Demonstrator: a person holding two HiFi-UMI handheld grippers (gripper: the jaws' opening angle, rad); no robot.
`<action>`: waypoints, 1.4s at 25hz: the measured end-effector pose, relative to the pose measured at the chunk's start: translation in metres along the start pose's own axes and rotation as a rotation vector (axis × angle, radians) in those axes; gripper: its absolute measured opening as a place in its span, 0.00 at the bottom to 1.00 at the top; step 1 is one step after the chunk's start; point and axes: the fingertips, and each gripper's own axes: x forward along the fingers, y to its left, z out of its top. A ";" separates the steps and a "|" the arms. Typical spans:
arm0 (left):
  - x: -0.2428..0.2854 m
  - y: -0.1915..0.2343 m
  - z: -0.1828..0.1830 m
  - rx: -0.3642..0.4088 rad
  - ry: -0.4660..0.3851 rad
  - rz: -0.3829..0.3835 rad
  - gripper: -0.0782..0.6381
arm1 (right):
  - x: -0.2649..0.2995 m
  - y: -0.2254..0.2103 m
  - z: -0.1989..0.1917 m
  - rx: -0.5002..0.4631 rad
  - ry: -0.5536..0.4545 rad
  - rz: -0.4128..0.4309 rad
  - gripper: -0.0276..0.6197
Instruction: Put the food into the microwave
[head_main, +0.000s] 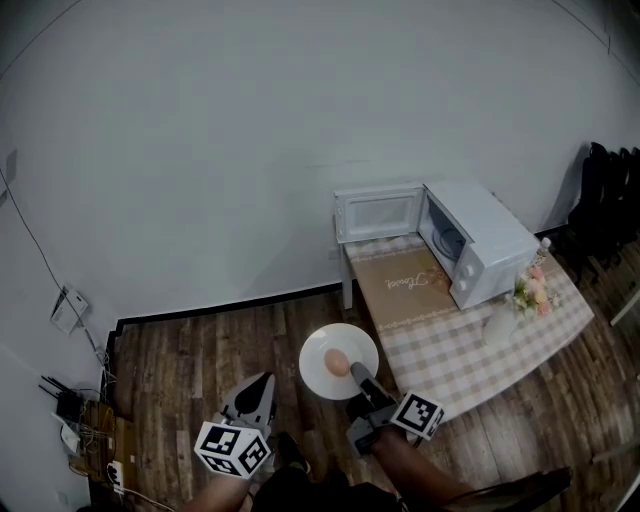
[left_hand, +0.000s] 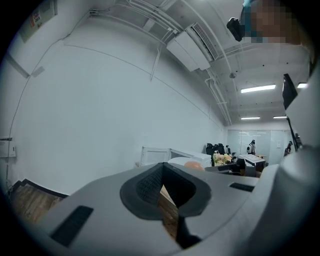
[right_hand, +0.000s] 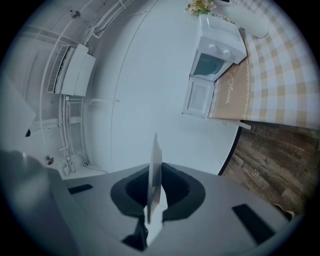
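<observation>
Plate (head_main: 318, 374) bearing egg (head_main: 338, 362) is clamped by its rim in right claw (head_main: 357, 373); left claw (head_main: 261, 386) closed, empty

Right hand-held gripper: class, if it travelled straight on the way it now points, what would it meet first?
Probably the white wall. Shut on the plate, the right hand-held gripper aims left of the table; the microwave lies off to the upper right in its view. Depth is unclear.
</observation>
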 end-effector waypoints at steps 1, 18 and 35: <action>0.004 0.001 -0.001 -0.004 -0.001 -0.007 0.12 | 0.002 0.000 0.001 0.001 -0.002 0.007 0.09; 0.083 0.071 0.026 -0.005 -0.035 -0.118 0.12 | 0.089 -0.018 0.025 -0.057 -0.053 -0.058 0.09; 0.151 0.135 0.046 -0.006 -0.010 -0.220 0.12 | 0.175 -0.026 0.052 -0.050 -0.142 -0.077 0.09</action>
